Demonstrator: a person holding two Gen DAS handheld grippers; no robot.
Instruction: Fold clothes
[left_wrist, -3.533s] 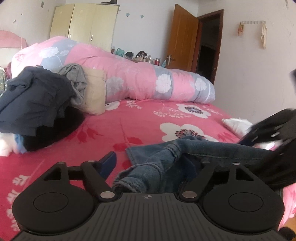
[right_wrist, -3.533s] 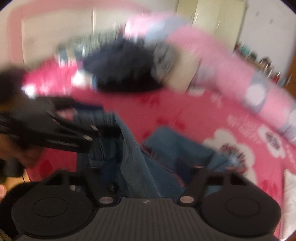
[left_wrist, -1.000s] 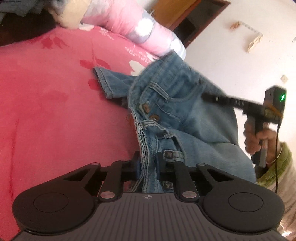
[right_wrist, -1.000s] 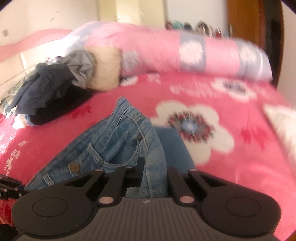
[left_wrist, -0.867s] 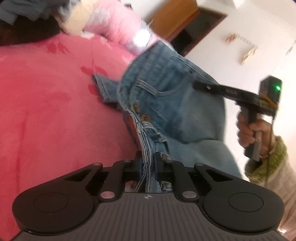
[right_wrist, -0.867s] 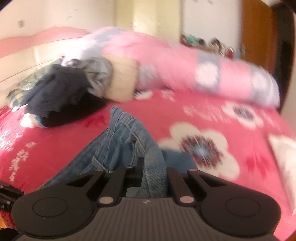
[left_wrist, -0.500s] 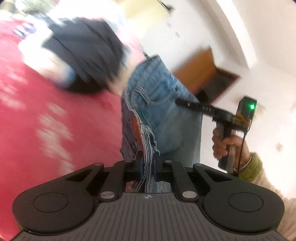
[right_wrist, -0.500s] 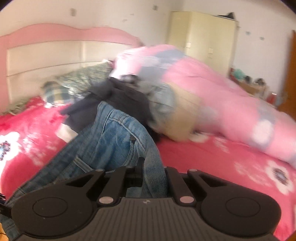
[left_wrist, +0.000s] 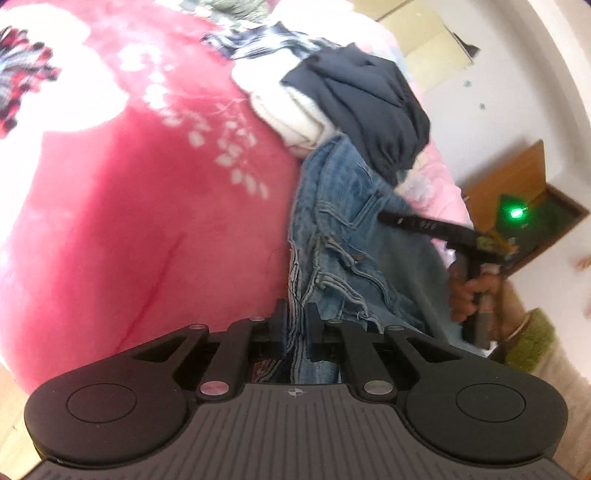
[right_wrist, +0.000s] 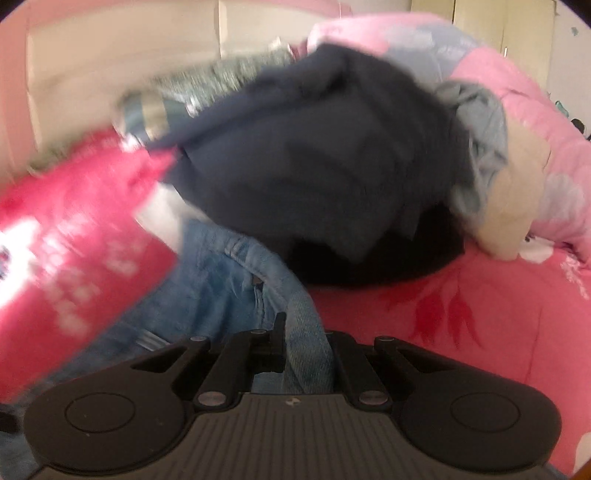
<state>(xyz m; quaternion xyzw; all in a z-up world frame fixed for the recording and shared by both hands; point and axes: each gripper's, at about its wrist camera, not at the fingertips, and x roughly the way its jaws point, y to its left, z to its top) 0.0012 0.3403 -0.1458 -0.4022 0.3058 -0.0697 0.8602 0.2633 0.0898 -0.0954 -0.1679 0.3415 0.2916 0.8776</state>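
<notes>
Both tools grip the blue denim jeans (left_wrist: 343, 236) at the waistband: left tool (left_wrist: 295, 314) clamped on the fly edge at bottom centre, right tool (right_wrist: 301, 332) clamped on a denim fold. Since approx. one sec. ago the jeans swung from the open red floral bed sheet (left_wrist: 147, 221) toward the dark navy clothes pile (right_wrist: 314, 155) at upper centre. Probably being spread out before folding.

The right wrist view's left side is motion-smeared — red bedspread (right_wrist: 74, 229) and jeans (right_wrist: 221, 288) lose detail.
</notes>
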